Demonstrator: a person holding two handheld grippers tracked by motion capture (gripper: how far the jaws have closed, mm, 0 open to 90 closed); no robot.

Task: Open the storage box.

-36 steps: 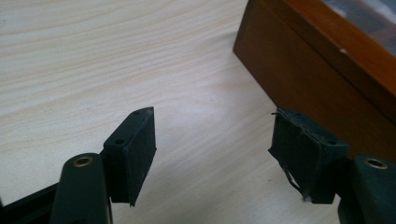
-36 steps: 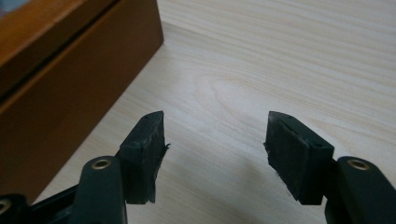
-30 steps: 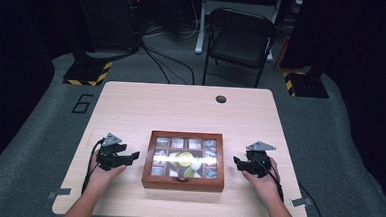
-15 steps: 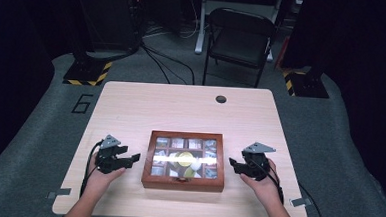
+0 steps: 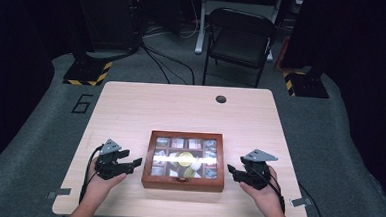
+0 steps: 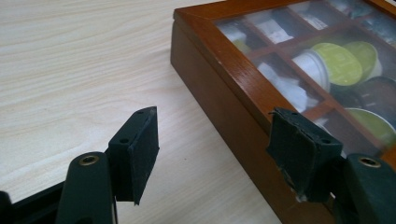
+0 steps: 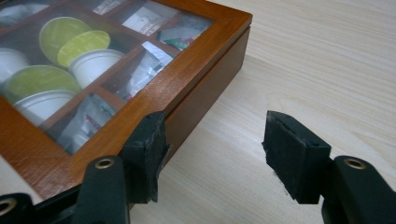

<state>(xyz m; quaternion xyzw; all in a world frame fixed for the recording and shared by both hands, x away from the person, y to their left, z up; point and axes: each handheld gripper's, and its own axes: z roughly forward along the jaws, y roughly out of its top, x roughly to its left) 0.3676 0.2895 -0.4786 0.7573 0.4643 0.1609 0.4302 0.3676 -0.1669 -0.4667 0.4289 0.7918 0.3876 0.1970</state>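
Since the earlier frames both grippers have backed off a bit from the box's sides toward the near edge of the table; box itself hasn't shifted.

Wooden box (image 5: 183, 160) sits flat on the near-centre of the table, glass lid down, w/ grid compartments showing green-topped pods (image 6: 340, 63) and white sachets (image 7: 144, 65) through the pane. Left gripper (image 5: 128, 164) is just beside the box's left wall, jaws roughly half apart, nothing between them; in the left gripper view one pad sits over bare tabletop, the other in front of the box's side and lid frame, contact can't be told. Right gripper (image 5: 232, 170) is near the box's right wall, jaws also about half apart, empty; in the right gripper view one pad overlaps the lid's corner edge, the other hangs over bare wood. Left jaws have eased closed slightly.

Table (image 5: 181, 108): pale wood-grain laminate, rounded corners, a dark cable grommet (image 5: 221, 99) near the far edge, otherwise bare. Grey clips at the near corners.

Room: dim, grey carpet, a "6" marked on the floor (image 5: 82, 103) to the left, black folding chair (image 5: 238, 38) beyond the table, yellow-black hazard-striped stand bases (image 5: 86, 73) both sides, cables trailing across the floor.
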